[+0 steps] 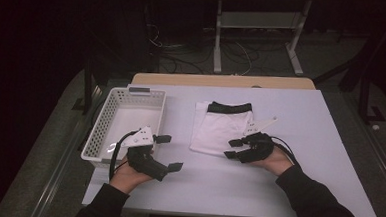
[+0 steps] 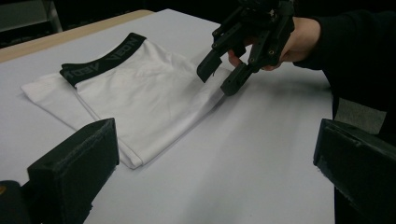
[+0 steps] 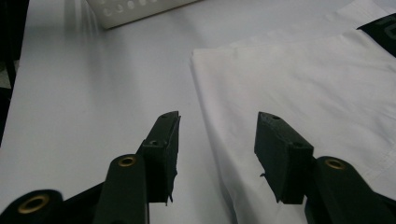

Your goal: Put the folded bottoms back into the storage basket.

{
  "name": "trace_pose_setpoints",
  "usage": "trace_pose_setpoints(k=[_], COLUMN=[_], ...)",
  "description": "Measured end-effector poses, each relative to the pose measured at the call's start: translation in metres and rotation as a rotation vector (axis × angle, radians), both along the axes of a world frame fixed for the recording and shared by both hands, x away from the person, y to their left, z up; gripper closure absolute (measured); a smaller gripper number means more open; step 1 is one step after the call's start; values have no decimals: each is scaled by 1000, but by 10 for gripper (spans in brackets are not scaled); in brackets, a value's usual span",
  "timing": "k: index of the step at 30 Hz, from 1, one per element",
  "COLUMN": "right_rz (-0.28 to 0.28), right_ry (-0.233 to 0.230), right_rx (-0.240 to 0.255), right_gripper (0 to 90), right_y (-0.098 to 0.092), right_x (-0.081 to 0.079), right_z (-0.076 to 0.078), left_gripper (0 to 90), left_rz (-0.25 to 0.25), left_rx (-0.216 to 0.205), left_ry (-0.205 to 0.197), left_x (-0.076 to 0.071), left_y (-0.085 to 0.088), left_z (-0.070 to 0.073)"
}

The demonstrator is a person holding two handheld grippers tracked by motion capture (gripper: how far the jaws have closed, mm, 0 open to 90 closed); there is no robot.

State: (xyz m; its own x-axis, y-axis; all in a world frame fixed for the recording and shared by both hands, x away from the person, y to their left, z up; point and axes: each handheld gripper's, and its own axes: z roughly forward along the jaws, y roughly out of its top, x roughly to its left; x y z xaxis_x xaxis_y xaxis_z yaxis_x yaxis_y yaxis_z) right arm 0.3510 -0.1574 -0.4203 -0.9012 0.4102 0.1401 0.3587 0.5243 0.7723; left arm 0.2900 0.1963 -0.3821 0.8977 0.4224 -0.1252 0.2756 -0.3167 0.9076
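Folded white boxer briefs [image 1: 221,129] with black waistband, flat mid-table, right of white perforated basket [image 1: 111,114]. Soft, light, limp; likely to unfold if lifted by one layer. Best pinched through all layers at near folded edge. Right gripper [image 3: 217,135] half-parted astride that edge, gripping nothing yet. Left gripper [image 1: 168,152] spread wide, empty.

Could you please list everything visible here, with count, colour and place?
shorts: one, white with black waistband, folded flat mid-table.
tag: one, white, at the shorts' right edge.
basket: one, white, perforated, on the table's left side.
table: one, white top with a wooden far edge.
frame: one, pale metal, on the floor beyond the table, with cables.
left gripper: one, black with grey plate, open, beside the basket.
right gripper: one, black, jaws apart over the shorts' near edge.
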Motion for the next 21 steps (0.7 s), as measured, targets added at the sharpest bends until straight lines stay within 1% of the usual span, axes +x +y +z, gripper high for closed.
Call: trace_pose_setpoints(k=[9,12,16,21], right_rz=[25,34,41,50], right_ry=[14,19,27,22], right_rx=[-12,-26,-38,-55], right_gripper=[573,611,629,638], right_y=[3,4,5,7], right_x=[6,7,8,9], right_z=[-6,-8,-10,-14], left_gripper=[0,0,0,0], left_rz=[1,1,-1,2], left_rx=[-2,-4,-7,-6], left_ry=[0,0,-2,1], left_x=[0,0,0,0], left_y=[0,0,0,0], left_z=[0,1,1,1])
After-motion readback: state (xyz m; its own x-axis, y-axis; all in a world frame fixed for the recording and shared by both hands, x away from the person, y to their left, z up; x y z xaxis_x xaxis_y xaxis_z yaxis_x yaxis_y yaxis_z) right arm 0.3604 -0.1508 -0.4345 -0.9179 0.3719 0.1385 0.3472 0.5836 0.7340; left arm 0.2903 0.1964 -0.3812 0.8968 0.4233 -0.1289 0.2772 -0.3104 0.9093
